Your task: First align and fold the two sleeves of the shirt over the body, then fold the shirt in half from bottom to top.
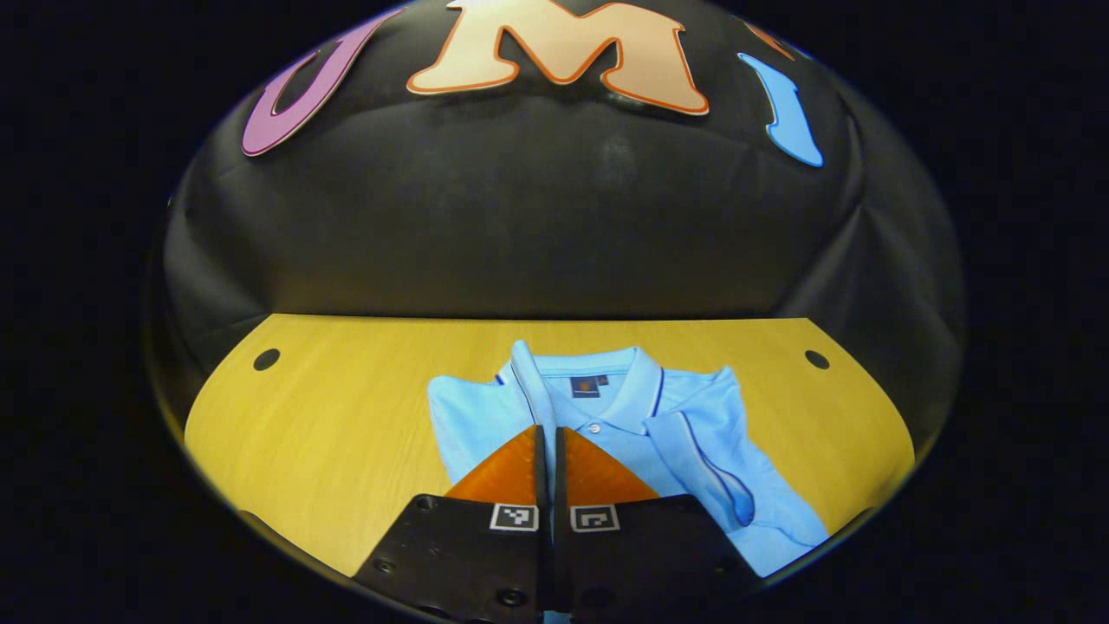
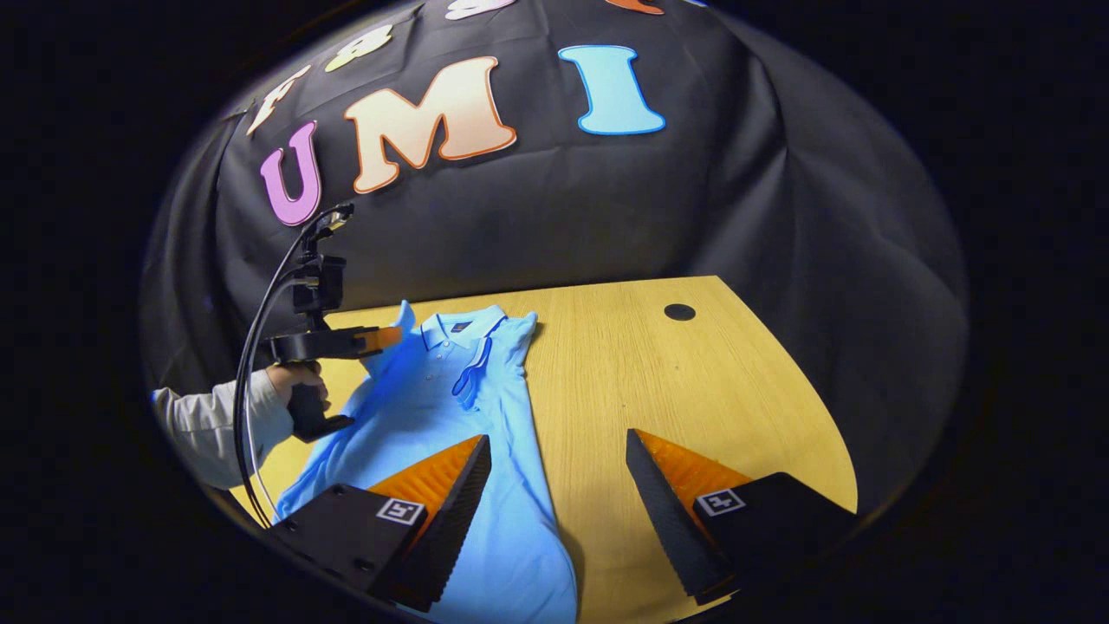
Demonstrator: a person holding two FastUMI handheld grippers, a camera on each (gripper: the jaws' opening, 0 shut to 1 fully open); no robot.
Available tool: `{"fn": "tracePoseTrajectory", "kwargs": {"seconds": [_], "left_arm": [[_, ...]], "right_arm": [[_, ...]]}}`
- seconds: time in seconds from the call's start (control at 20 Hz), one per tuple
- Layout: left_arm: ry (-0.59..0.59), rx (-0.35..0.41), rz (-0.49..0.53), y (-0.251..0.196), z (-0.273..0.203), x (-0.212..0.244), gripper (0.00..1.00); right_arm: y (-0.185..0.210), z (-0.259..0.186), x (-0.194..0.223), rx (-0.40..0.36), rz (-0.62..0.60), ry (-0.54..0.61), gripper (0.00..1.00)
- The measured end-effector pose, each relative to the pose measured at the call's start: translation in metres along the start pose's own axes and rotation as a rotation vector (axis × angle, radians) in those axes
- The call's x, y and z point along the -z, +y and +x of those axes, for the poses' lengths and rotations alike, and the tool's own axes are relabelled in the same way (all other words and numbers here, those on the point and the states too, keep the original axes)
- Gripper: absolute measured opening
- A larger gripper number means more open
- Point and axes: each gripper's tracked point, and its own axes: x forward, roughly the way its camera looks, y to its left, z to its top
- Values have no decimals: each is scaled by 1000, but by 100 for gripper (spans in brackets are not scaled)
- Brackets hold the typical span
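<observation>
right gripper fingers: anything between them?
In the right gripper view, the open right gripper frames the shirt's edge and bare table.

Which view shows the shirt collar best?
Left gripper view: the collar sits close and head-on, with its placket button visible, just beyond the left hand-held gripper. In the right gripper view the collar is small, far off, seen at an angle.

Legible text: none.
- Shirt (image 1: 624, 433): small dark neck label (image 1: 586, 386) inside the collar, with a tiny mark (too small to read).
- Left tool (image 1: 551, 433): 2 square black-and-white coded markers (image 1: 514, 517), 1 per finger; no characters.
- Right tool (image 2: 559, 451): 2 similar markers (image 2: 720, 502), likewise without characters.
</observation>
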Motion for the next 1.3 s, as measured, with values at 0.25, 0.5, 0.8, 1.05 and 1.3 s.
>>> {"fn": "tracePoseTrajectory", "kwargs": {"seconds": [0.25, 0.5, 0.8, 1.05, 1.3], "left_arm": [[39, 35, -9, -24, 9, 15, 0], [40, 123, -8, -33, -3, 12, 92], [-71, 29, -30, 3, -89, -9, 96], [-116, -13, 20, 21, -181, 11, 96], [-104, -56, 41, 30, -248, 51, 96]], "right_arm": [[15, 16, 2, 2, 24, 13, 98], [26, 31, -1, 44, 47, 2, 98], [39, 12, -7, 12, -20, -71, 93], [50, -26, 2, -42, -74, -97, 98], [52, -62, 20, -57, -116, -110, 98]]}}
